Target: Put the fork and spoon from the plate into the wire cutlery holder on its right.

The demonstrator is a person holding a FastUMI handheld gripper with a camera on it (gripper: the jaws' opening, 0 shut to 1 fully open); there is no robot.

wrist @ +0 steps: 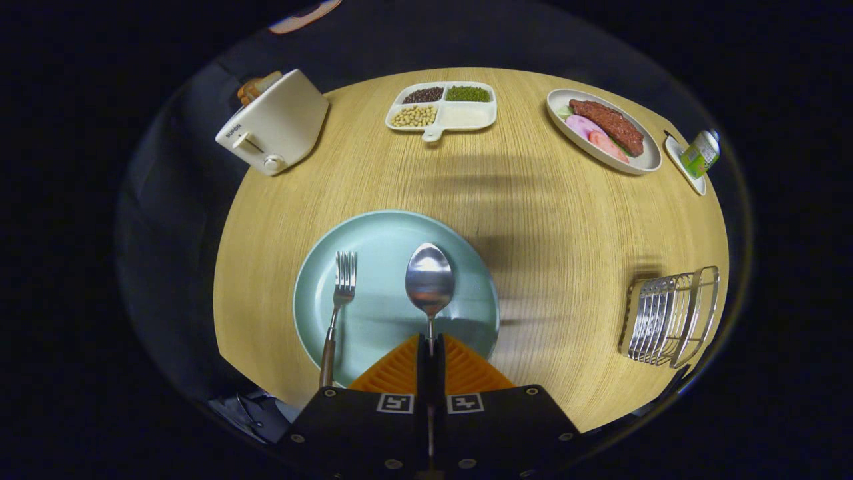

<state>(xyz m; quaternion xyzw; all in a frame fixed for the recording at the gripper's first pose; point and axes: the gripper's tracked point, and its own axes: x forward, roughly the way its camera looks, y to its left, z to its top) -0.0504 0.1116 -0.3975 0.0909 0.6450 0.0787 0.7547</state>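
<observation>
A pale green plate (380, 233) sits on the wooden table just ahead of my fingers. A steel spoon (430, 283) points away from me over the plate, bowl up, and my gripper (431, 347) is shut on its handle, which runs down between the two fingers. A fork (338, 300) with a wooden-toned handle lies on the plate to the left of the spoon, tines pointing away. The wire cutlery holder (670, 317) stands on the table well to the right of the plate.
At the far side of the table stand a white toaster (273, 123) on the left, a divided dish of beans and grains (441, 110) in the middle, and an oval plate of meat (603, 130) on the right. A small green can (700, 153) stands beyond it.
</observation>
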